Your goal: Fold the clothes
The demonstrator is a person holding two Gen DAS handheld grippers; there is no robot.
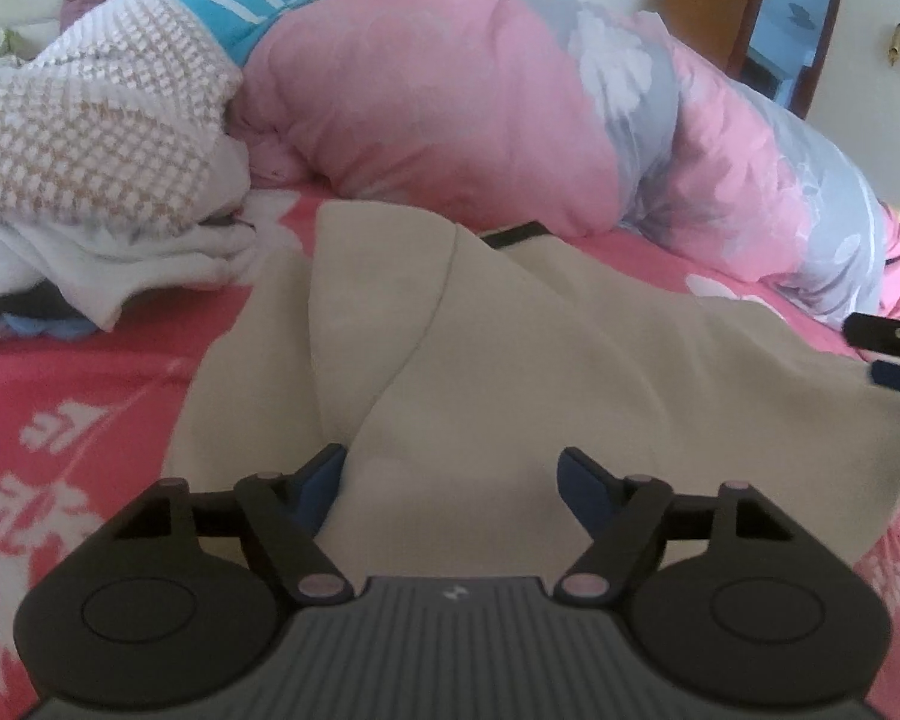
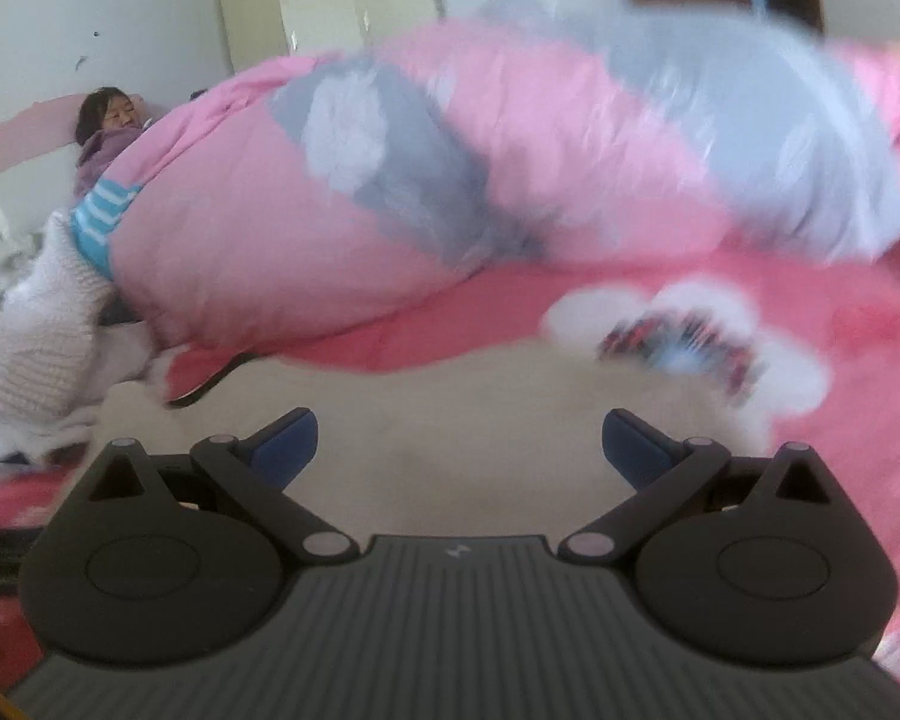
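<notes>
While spread wide, both hand-held grippers overhang beige garment.

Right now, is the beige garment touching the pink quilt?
Apart. The left wrist view shows a strip of red bedsheet between the far edge of the beige garment and the pink quilt.

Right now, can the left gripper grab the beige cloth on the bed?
Probably yes. The left gripper is open, with the beige cloth lying directly between and ahead of its fingers on the pink bedsheet. Nothing sits on the cloth near it.
</notes>
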